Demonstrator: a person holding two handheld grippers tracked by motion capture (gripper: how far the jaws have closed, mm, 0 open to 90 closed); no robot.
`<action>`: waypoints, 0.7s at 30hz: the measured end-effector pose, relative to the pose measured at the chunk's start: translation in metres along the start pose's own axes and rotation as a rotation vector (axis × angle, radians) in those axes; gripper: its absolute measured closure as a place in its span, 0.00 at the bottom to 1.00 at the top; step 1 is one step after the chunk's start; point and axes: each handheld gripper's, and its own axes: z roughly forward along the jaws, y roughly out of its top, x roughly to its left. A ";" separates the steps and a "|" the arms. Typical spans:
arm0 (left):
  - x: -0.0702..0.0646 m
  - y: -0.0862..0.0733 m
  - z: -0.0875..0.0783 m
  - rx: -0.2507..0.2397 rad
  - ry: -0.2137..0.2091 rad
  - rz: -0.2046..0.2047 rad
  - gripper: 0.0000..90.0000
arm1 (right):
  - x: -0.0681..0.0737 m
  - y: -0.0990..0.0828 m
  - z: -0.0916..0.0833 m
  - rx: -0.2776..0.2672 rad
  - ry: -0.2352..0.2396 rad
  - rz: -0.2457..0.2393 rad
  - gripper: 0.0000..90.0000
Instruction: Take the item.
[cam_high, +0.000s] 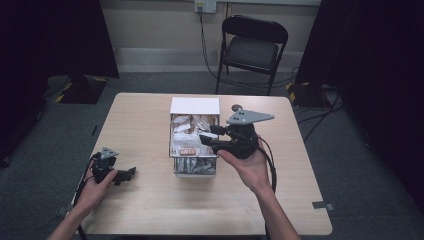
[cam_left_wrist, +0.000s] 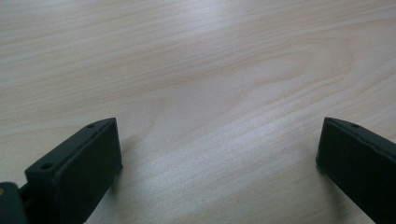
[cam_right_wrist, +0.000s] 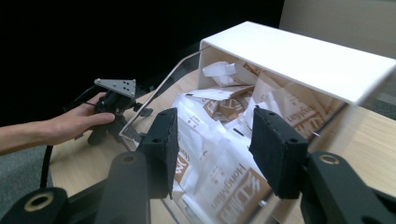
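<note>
A clear plastic box (cam_high: 195, 169) with a white top (cam_high: 195, 105) stands in the middle of the wooden table (cam_high: 150, 210). It is packed with white and brown sachets (cam_high: 187, 149). My right gripper (cam_high: 207, 134) hovers over the box's right side and points left. In the right gripper view its jaws (cam_right_wrist: 215, 140) stand partly apart and open, with nothing between them, above the sachets (cam_right_wrist: 219, 177) and near the white top (cam_right_wrist: 299, 56). My left gripper (cam_high: 131, 173) rests on the table at the left. It stands wide open (cam_left_wrist: 219, 154) over bare wood.
A black folding chair (cam_high: 252, 47) stands behind the table's far edge. Dark curtains hang on both sides. A cable (cam_high: 272, 170) trails from the right gripper. The right gripper view shows the left hand and its gripper (cam_right_wrist: 114, 100) beyond the box's clear wall.
</note>
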 end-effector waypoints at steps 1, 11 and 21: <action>0.000 0.000 0.000 0.000 0.000 0.000 0.00 | 0.000 0.001 0.004 0.003 0.006 -0.001 0.59; 0.000 0.000 0.000 -0.001 0.000 -0.001 0.00 | 0.006 0.004 0.032 0.035 0.074 -0.018 0.65; 0.000 0.000 0.000 0.000 -0.001 0.000 0.00 | 0.006 -0.004 0.049 0.090 0.100 -0.009 0.69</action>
